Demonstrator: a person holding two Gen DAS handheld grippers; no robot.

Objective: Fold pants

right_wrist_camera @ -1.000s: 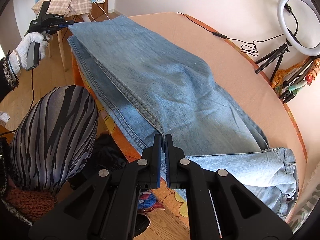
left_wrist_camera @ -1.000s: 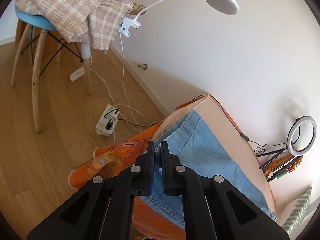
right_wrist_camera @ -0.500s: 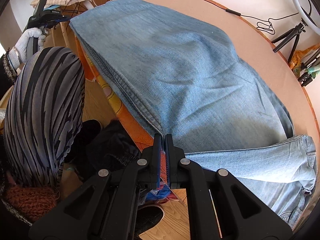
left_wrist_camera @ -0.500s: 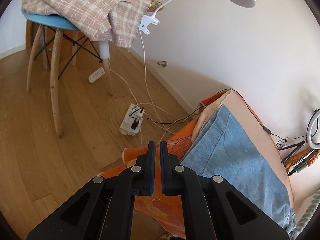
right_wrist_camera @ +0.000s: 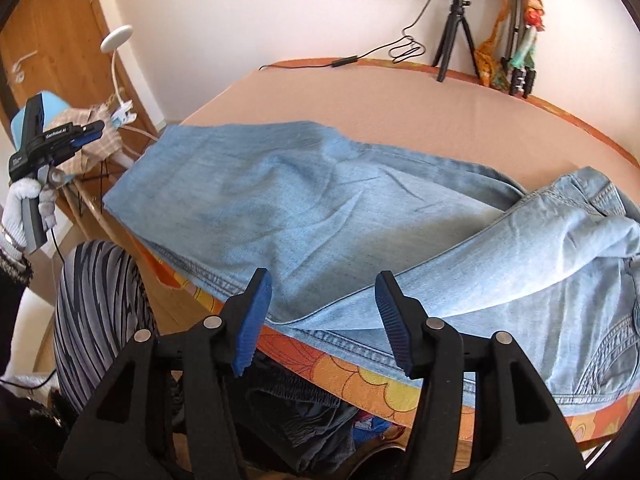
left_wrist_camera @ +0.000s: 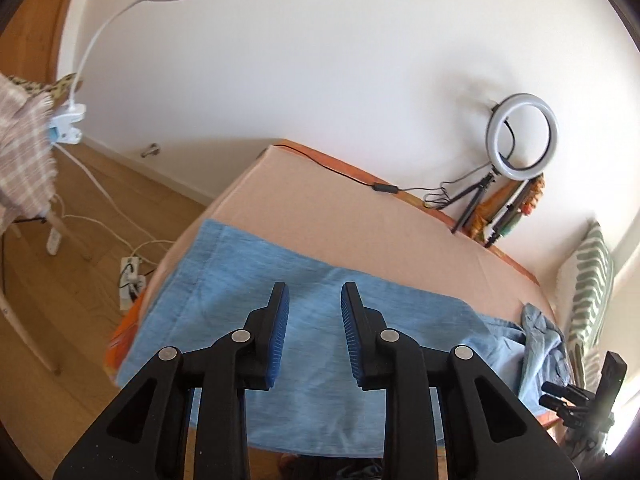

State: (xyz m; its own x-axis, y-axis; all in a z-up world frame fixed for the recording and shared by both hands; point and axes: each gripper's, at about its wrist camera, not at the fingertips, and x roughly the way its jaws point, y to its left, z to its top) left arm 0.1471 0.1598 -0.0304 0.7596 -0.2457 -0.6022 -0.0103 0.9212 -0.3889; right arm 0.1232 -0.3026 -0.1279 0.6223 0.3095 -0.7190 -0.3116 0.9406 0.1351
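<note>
Both grippers, a second earlier pinched shut at the near hem of the jeans (right_wrist_camera: 304,200), had let go and spread their fingers, the left gripper (left_wrist_camera: 314,336) swinging from the floor side to face the surface (left_wrist_camera: 360,216), the right gripper (right_wrist_camera: 322,316) backing off the edge.

1. Bare peach sheet (right_wrist_camera: 400,108) lies beyond the jeans (right_wrist_camera: 304,208), giving open passage across the bed's far half.
2. A ring light on its tripod (right_wrist_camera: 454,20) and a trailing black cable (right_wrist_camera: 380,54) stand along the far edge by the wall.
3. A striped pillow (left_wrist_camera: 588,280) blocks the waistband end.
4. The person's striped leg (right_wrist_camera: 96,320) crowds the near edge.
</note>
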